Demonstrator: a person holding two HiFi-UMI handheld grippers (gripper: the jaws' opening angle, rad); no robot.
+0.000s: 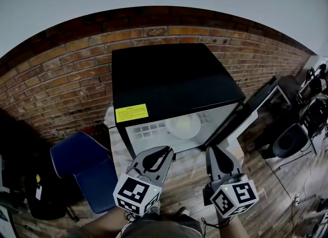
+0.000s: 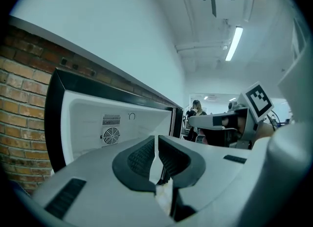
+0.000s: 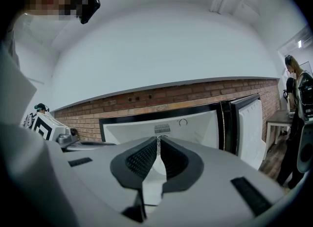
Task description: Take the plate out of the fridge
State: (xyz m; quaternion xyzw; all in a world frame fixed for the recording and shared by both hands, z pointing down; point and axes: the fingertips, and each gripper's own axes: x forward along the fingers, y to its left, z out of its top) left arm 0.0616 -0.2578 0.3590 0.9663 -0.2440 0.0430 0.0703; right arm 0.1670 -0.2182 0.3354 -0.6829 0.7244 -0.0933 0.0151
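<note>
Brick wall (image 1: pixel 61 67) backs the open black box fridge (image 1: pixel 169 78); the round white plate (image 1: pixel 184 125) sits inside, ahead, between left gripper (image 1: pixel 168 153) and right gripper (image 1: pixel 210 151), both with fingers together, empty.

The fridge (image 1: pixel 174 85) stands with its back to the brick wall (image 1: pixel 61 83). Its door (image 1: pixel 256 107) is swung open on the fridge's right side. Inside the fridge, near the middle, lies the plate (image 1: pixel 183 125), with a compartmented tray (image 1: pixel 147 129) just to its left. A vent (image 3: pixel 162 129) sits on the fridge's inner back wall, behind the plate. A sticker (image 1: pixel 131 112) is on the fridge's upper front edge, toward its left corner. A padded chair (image 1: pixel 84 167) stands to the left of the fridge and nearer the person. An office chair (image 1: pixel 289 142) stands to the right of the fridge, beyond the door. The left gripper (image 1: pixel 169 153) and right gripper (image 1: pixel 210 151) are side by side before the fridge's opening, outside it.
</note>
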